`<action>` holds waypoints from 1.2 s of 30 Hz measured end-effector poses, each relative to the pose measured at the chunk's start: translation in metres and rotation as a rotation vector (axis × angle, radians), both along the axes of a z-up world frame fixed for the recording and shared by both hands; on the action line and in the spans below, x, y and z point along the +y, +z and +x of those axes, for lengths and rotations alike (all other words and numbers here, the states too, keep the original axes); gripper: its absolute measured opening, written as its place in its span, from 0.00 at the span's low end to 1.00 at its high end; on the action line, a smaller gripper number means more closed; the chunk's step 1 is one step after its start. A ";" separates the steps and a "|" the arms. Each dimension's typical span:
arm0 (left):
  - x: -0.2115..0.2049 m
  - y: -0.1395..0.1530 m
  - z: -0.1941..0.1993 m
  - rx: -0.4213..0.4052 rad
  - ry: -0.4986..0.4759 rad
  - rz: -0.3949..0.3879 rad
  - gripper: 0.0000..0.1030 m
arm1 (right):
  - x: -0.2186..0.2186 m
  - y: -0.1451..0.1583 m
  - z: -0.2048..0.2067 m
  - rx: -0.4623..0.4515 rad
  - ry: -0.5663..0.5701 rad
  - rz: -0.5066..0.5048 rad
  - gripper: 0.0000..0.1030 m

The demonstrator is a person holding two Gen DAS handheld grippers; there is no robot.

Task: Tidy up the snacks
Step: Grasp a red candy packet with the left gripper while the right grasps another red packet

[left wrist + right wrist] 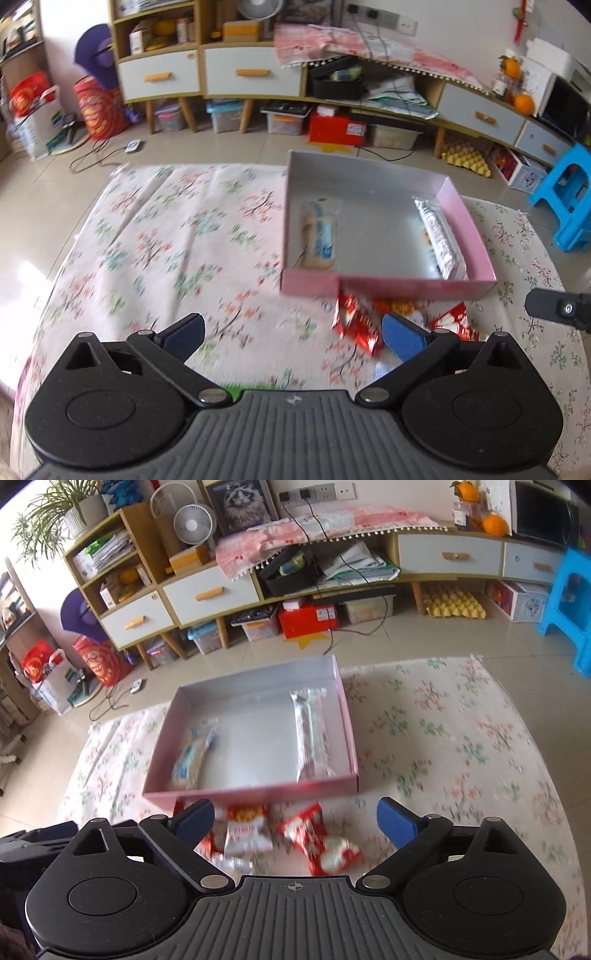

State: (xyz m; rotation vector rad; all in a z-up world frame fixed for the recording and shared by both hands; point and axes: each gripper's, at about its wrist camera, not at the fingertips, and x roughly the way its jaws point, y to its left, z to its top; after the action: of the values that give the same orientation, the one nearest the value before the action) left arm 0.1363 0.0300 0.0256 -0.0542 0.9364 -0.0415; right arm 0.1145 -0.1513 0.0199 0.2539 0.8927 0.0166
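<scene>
Floral cloth (pixel 461 738), pink box (pixel 258 794), silver packet (pixel 312 738) lengthwise front-to-back.

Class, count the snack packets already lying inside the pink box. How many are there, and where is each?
2. A blue-and-white packet lies by the pink box's left wall; a long silver packet lies along its right wall. None seem hidden.

Beyond my flowered desk (pixel 443 731) lies beige tiled floor (pixel 406 642); a long wooden cabinet (pixel 207 590) with white drawers lines the wall, a blue stool (pixel 569 602) beside it.
</scene>
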 end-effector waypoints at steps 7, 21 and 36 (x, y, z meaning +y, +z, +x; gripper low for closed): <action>0.003 -0.019 -0.016 0.009 0.031 -0.033 1.00 | 0.000 -0.021 -0.021 -0.016 -0.011 -0.032 0.97; -0.012 -0.064 0.009 0.005 -0.005 -0.163 0.96 | -0.011 -0.088 0.011 0.136 -0.010 -0.106 0.98; -0.035 -0.080 0.014 0.011 -0.066 -0.079 1.00 | 0.000 -0.117 0.016 0.148 0.103 -0.216 1.00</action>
State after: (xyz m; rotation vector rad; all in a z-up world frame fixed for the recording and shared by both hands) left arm 0.1504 -0.0048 -0.0542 -0.0969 0.9468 -0.1392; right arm 0.1309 -0.1516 -0.0976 0.0069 1.0454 -0.0028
